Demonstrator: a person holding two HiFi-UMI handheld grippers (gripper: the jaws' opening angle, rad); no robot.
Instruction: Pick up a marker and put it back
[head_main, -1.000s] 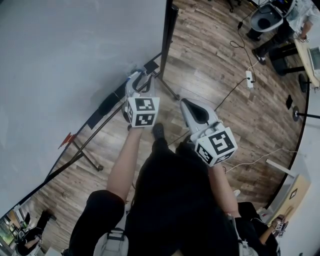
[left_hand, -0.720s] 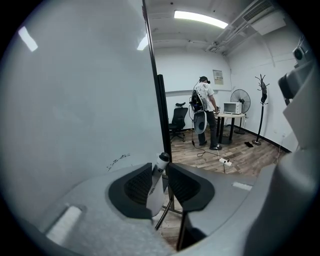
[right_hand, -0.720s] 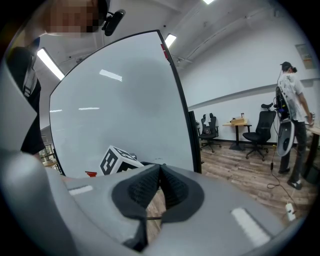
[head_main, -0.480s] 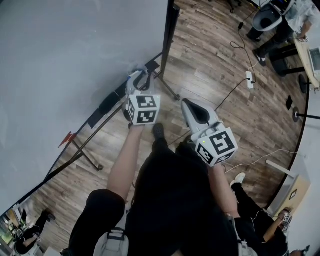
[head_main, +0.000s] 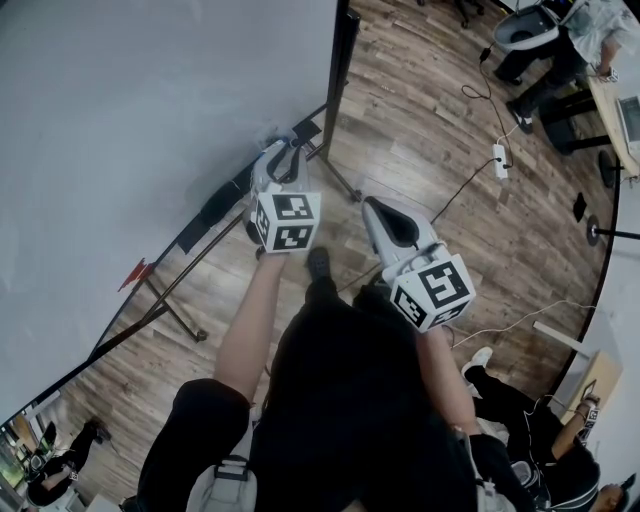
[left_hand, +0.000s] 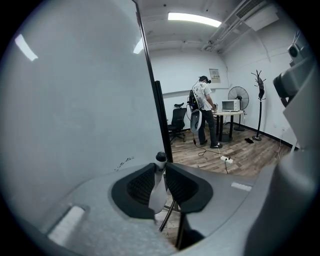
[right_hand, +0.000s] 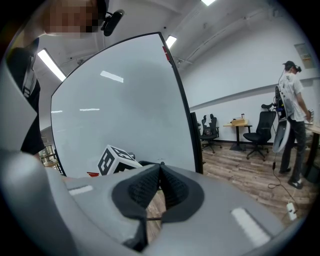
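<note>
A white marker (left_hand: 156, 189) with a black cap (left_hand: 160, 158) stands upright between the pads of my left gripper (left_hand: 160, 169). The jaws have just been closing and now press on its body. In the head view the left gripper (head_main: 279, 152) reaches to the ledge (head_main: 214, 212) along the bottom of the whiteboard (head_main: 150, 120), and the marker is hidden there. My right gripper (head_main: 373, 206) hangs beside it over the floor. Its pads meet with nothing between them (right_hand: 160, 168).
The whiteboard's stand legs (head_main: 340, 180) spread on the wood floor. A red item (head_main: 134, 275) sits further along the ledge. A power strip with cable (head_main: 497, 158) lies on the floor. One person (left_hand: 202, 107) stands at a desk, another (head_main: 540, 440) sits at the lower right.
The left gripper's jaws look narrower at the ledge. Both hands have hardly moved. A seated person's legs have come into view at the lower right.
</note>
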